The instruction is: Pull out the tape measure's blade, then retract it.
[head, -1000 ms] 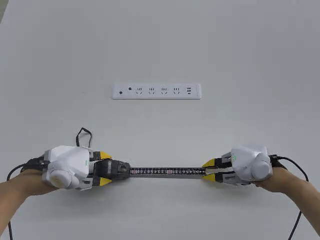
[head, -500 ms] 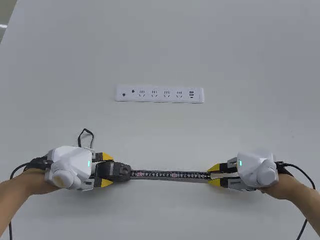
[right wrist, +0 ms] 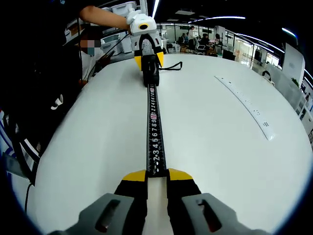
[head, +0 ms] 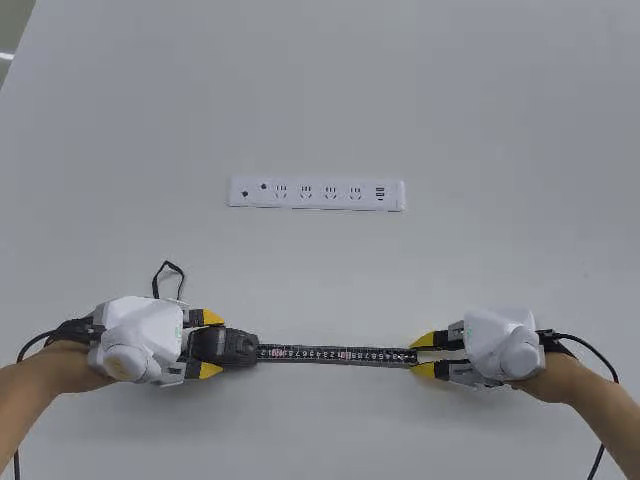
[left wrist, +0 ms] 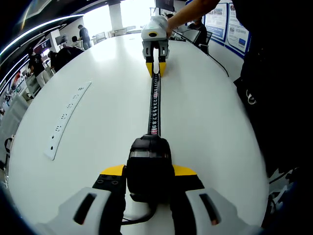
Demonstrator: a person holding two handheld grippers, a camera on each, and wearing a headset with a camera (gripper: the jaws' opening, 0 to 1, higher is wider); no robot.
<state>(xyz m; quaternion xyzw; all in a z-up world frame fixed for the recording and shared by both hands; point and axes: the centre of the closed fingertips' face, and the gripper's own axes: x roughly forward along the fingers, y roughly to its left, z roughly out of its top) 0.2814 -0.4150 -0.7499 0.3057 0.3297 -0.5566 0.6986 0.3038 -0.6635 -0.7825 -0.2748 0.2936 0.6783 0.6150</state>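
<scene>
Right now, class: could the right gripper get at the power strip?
Probably not: the right gripper is shut on the tape blade, though bare table lies between it and the power strip.

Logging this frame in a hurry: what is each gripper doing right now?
Left gripper: shut on the tape measure case.
Right gripper: shut on the end of the pulled-out blade.

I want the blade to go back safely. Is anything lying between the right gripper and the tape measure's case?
Nothing visible does. The blade runs straight over the table from the right gripper to the case held in the left gripper. The power strip lies apart, far off to one side.
</scene>
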